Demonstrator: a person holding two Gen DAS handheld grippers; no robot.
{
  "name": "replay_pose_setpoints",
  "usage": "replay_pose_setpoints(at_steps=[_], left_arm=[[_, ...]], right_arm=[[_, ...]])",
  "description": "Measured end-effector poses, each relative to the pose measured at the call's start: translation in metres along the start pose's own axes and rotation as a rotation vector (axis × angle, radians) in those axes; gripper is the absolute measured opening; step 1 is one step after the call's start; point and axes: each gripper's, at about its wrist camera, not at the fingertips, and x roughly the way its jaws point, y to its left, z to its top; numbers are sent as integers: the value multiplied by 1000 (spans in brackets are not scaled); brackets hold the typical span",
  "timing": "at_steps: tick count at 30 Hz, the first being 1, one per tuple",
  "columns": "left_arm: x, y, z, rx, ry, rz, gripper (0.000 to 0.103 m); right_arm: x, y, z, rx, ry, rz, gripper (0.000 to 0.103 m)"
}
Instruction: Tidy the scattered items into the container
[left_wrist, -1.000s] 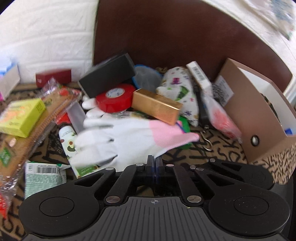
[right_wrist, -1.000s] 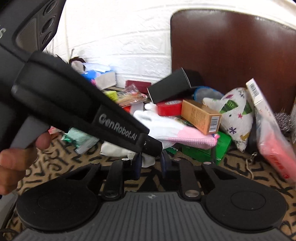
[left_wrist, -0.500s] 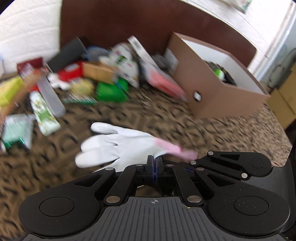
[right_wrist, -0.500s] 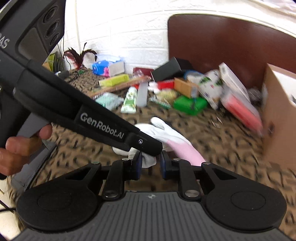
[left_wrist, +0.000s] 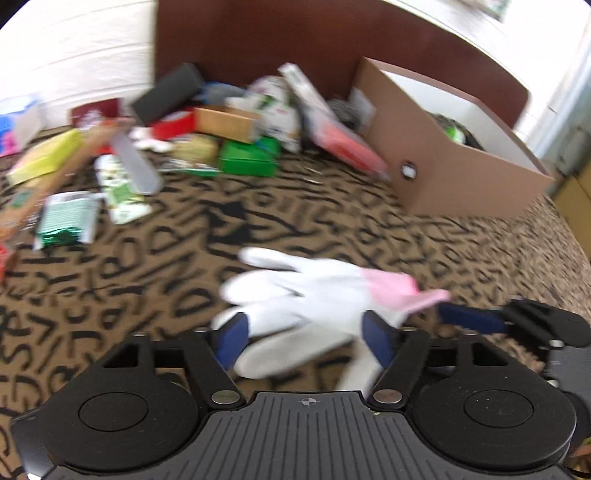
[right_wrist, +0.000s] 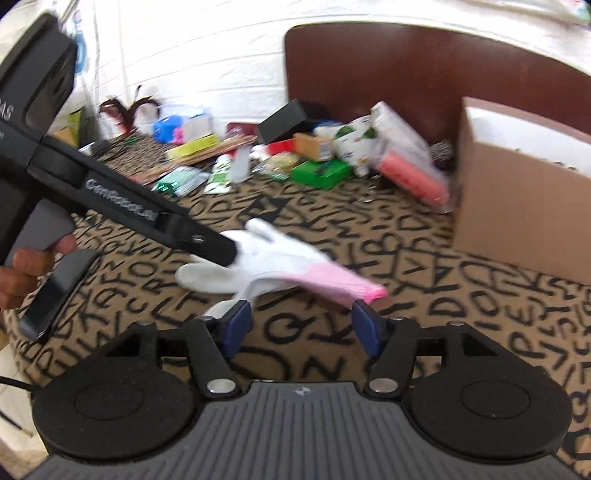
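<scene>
A white glove with a pink cuff (left_wrist: 306, 295) hangs blurred just ahead of my left gripper (left_wrist: 306, 336), whose jaws stand wide open around it. In the right wrist view the glove (right_wrist: 273, 262) is in mid-air beside the left gripper's finger (right_wrist: 207, 242). My right gripper (right_wrist: 301, 325) is open, just below the pink cuff. The brown cardboard box (left_wrist: 454, 162) stands at the right, also in the right wrist view (right_wrist: 517, 199). I cannot tell whether anything still touches the glove.
A heap of scattered items lies at the back: a green box (left_wrist: 247, 158), a red tape roll (left_wrist: 173, 125), a black box (left_wrist: 166, 92), a tube (left_wrist: 118, 188) and packets. A brown headboard (left_wrist: 295, 37) stands behind. The letter-patterned cloth (left_wrist: 147, 258) covers the surface.
Both grippers have opened; they were shut on the glove before. The glove was lifted off the heap and carried back and right, toward the box, and now hangs blurred between the open jaws.
</scene>
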Motion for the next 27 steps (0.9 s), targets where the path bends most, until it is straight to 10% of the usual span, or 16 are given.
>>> replay_pose_setpoints(at_steps=[4, 13, 17, 27], left_arm=[[15, 12, 3, -39, 56, -14, 84], [35, 6, 0, -25, 84, -49, 72], [42, 10, 5, -19, 94, -61, 42], [54, 3, 15, 3, 89, -95, 49]], right_arm=[[-2, -4, -1, -10, -13, -30, 82], [28, 2, 3, -88, 8, 3, 79], [41, 1, 4, -80, 41, 42, 69], [45, -1, 6, -71, 43, 68, 24]])
